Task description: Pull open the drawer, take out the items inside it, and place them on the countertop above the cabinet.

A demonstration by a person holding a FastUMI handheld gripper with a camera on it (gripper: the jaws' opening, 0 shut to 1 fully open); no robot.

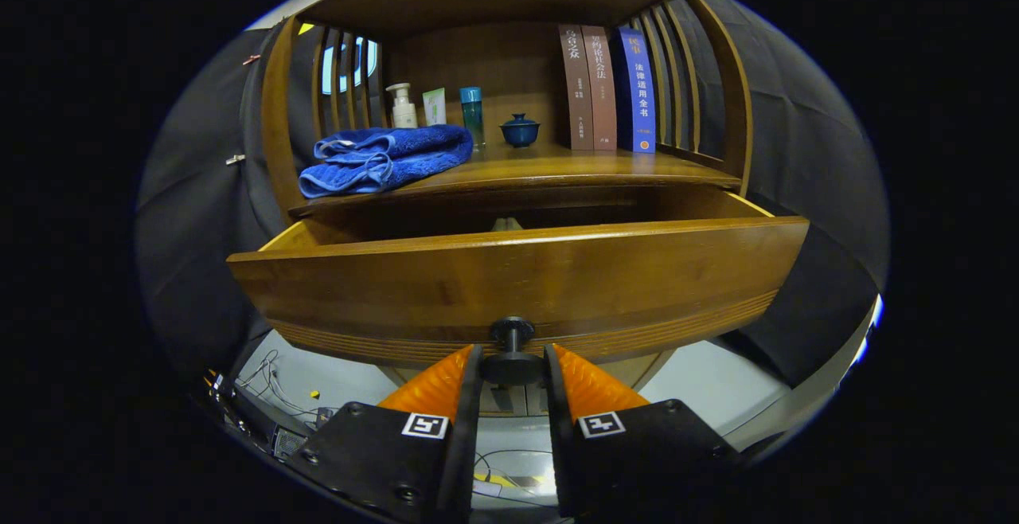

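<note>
Drawer open, narrow gap under countertop (towel overhanging)

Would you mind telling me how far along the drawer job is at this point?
The drawer is already pulled open. The hand-held gripper is closed on its knob. Something pale shows just above the drawer front, too hidden to identify. Left to do: lifting the contents out onto the countertop, beside the blue towel.

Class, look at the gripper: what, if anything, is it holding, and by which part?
The gripper is shut on the drawer's knob, its two fingers pressing the knob's dark round head from either side; the drawer stands pulled open.
</note>
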